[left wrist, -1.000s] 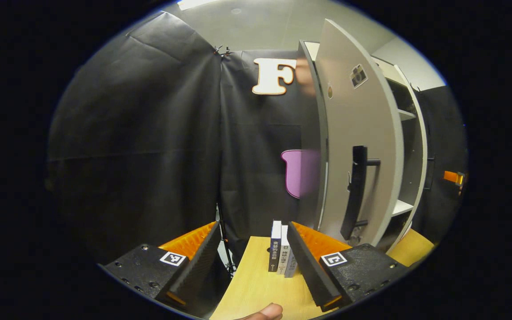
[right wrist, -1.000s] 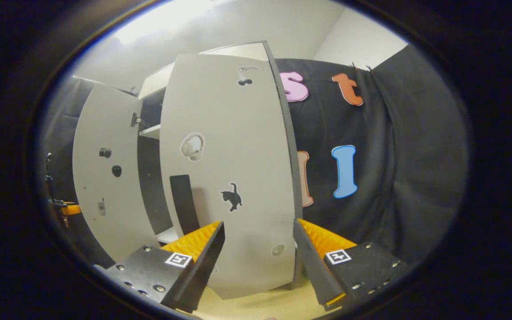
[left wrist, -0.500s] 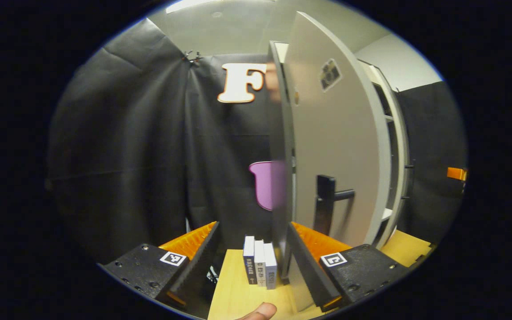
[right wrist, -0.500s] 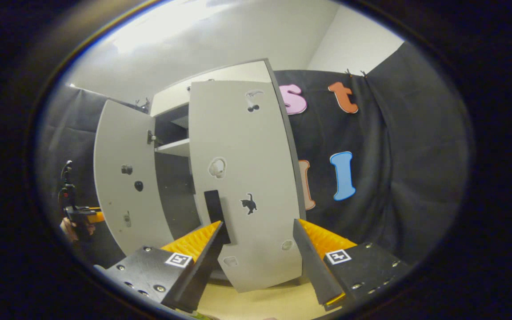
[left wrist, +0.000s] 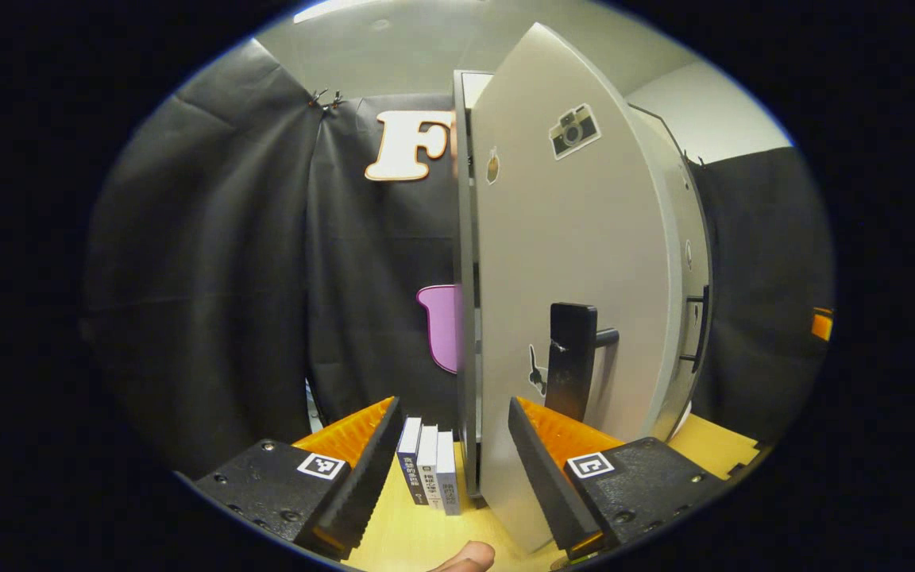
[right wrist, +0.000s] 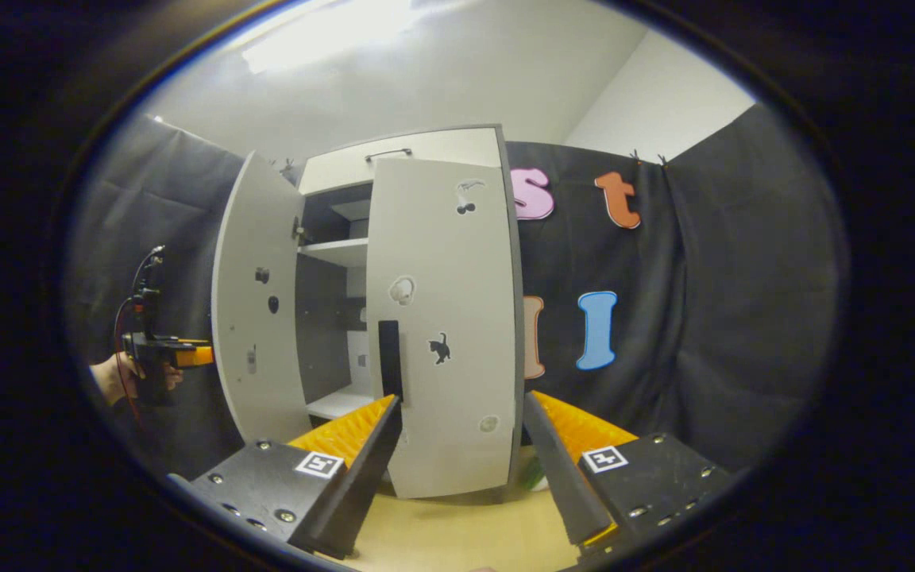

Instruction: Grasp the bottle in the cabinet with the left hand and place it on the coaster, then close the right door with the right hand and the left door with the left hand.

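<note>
Wooden tabletop, left door beside left gripper.

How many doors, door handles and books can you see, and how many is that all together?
Cabinet doors: 2, the left door and the right door
Door handles: 2, one on the left door, one on the right door
Books: 3, standing side by side
Total: 7

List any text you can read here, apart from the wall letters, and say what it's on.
Book spines: printed, too small to read.
Stickers on the left door and the right door: pictures, no words.
Square coded tags: patterns, no letters.
Nothing is legible.
</note>
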Available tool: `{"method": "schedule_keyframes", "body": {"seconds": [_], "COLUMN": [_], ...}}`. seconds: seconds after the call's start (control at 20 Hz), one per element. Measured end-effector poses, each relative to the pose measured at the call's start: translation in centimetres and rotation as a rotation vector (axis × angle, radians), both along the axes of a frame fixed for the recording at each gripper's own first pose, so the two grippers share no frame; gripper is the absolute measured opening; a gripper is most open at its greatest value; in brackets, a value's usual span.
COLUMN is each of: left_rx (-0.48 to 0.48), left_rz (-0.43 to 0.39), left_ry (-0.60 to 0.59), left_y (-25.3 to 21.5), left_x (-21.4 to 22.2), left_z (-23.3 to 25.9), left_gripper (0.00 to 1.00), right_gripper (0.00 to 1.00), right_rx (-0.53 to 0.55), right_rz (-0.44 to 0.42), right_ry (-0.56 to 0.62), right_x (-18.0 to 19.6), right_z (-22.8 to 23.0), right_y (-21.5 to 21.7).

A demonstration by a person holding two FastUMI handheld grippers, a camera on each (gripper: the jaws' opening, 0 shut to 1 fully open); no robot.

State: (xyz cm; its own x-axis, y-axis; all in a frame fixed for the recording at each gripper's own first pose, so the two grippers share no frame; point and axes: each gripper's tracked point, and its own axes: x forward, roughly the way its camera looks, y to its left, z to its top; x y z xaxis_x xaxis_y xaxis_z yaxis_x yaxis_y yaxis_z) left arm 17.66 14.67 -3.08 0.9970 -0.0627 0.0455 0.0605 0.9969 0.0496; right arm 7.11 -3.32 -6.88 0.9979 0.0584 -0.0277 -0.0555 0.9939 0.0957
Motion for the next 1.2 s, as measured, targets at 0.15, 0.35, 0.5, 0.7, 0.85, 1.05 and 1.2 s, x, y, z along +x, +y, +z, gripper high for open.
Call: {"method": "schedule_keyframes", "body": {"seconds": [0.15, 0.35, 0.5, 0.7, 0.85, 1.05, 1.2], "left_rx": [0.004, -0.042, -0.012, -0.068, -0.093, -0.065, -0.088], "left_rz": [-0.001, -0.014, 0.018, 0.002, -0.020, -0.027, -0.035], "left_ry": [0.004, 0.039, 0.033, 0.052, 0.055, 0.040, 0.045], "left_y": [-0.8, -1.7, -1.3, -2.0, -3.0, -4.9, -6.1], "left_x": [0.1, 0.1, 0.5, 0.6, 0.8, 1.3, 1.7], "left_z": [0.0, -0.5, -0.2, -0.7, -0.7, -0.5, -0.7], "left_gripper": [0.85, 0.85, 0.85, 0.85, 0.87, 0.89, 0.89], "right_gripper": [0.94, 0.89, 0.89, 0.94, 0.94, 0.94, 0.94], "right_rx": [-0.009, -0.028, -0.022, -0.021, -0.039, -0.049, -0.050], "right_rz": [-0.002, 0.028, 0.035, 0.033, 0.029, 0.036, 0.014], "right_ry": [0.000, -0.002, 0.000, 0.030, 0.050, 0.059, 0.062], "right_x": [-0.6, -1.2, -1.4, -1.8, -2.1, -2.4, -2.7], "right_z": [0.0, -0.1, -0.1, -1.1, -1.6, -1.6, -1.3], "right_y": [0.3, 2.0, 2.5, 2.7, 2.7, 2.5, 1.1]}}
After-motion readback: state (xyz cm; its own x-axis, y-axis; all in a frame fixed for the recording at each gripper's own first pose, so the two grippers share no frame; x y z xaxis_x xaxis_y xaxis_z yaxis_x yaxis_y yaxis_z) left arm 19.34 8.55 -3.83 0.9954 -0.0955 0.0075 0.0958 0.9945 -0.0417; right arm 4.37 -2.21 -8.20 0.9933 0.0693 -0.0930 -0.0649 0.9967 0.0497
